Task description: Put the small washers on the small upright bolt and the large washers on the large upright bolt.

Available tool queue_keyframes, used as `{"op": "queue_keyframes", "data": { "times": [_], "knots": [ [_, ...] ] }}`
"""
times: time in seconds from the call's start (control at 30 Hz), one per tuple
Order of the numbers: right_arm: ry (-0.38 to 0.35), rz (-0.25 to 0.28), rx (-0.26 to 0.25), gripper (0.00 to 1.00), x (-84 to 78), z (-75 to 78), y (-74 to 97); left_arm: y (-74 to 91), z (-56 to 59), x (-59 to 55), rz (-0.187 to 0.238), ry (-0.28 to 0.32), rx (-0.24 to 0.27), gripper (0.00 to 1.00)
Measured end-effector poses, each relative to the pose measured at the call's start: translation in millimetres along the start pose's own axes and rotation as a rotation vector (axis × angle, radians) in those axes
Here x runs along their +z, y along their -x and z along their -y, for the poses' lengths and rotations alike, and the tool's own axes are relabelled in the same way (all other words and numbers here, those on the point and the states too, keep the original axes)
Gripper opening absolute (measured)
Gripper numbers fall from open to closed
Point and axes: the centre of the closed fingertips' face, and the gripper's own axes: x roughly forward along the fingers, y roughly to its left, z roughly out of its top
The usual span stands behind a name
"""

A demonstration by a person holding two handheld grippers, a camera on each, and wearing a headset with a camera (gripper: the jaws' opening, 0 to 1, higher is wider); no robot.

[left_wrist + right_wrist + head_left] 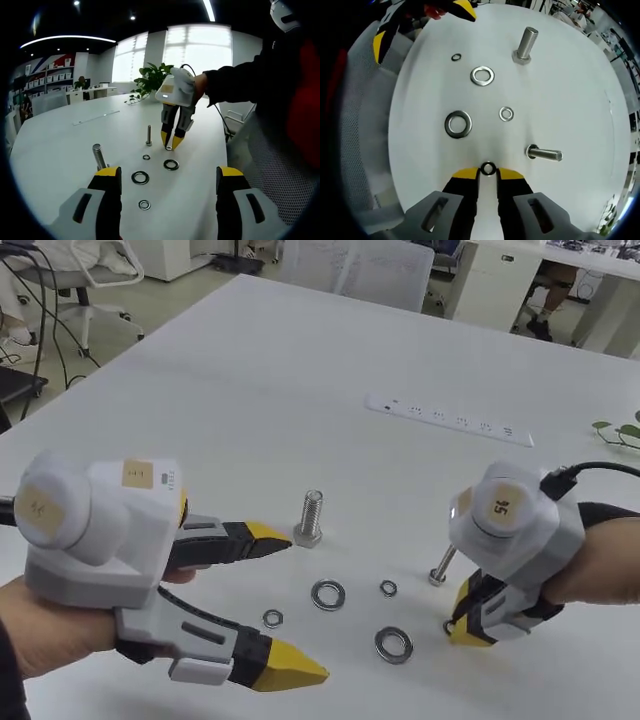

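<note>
The left gripper point(300, 608) stands wide open; the right gripper point(488, 175) pinches a small washer point(488, 168) near the small bolt point(546, 154)

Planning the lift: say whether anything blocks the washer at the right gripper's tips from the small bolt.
Nothing visible does. The small silver metal washer between the right gripper's tips has bare white table up to the thin silver upright bolt.

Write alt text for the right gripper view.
The right claw pinches a small washer on the white table. Beyond lie two large washers, two loose small washers, a small bolt and a large bolt.
</note>
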Motion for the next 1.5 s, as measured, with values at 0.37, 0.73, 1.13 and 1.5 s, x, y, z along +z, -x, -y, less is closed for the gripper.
{"op": "queue_keyframes", "data": {
  "times": [0.37, 0.73, 1.13, 1.5],
  "knots": [
    [-0.011, 0.011, 0.007, 0.14, 0.5, -0.5, 2.3, 1.0, 0.8, 0.0, -0.001, 0.001, 0.000, 0.77],
    [-0.030, 0.030, -0.022, 0.14, 1.4, 10.7, 25.3, 1.2, 1.4, 0.9, 0.000, -0.003, -0.002, 0.77],
    [-0.023, 0.057, -0.056, 0.14, 11.3, 18.9, 58.8, 1.5, 0.8, 2.4, 0.007, -0.006, -0.001, 0.77],
    [0.014, 0.070, -0.107, 0.14, 27.5, 35.1, 75.7, 2.2, 0.5, 2.5, 0.010, -0.006, 0.002, 0.76]
  ]
}}
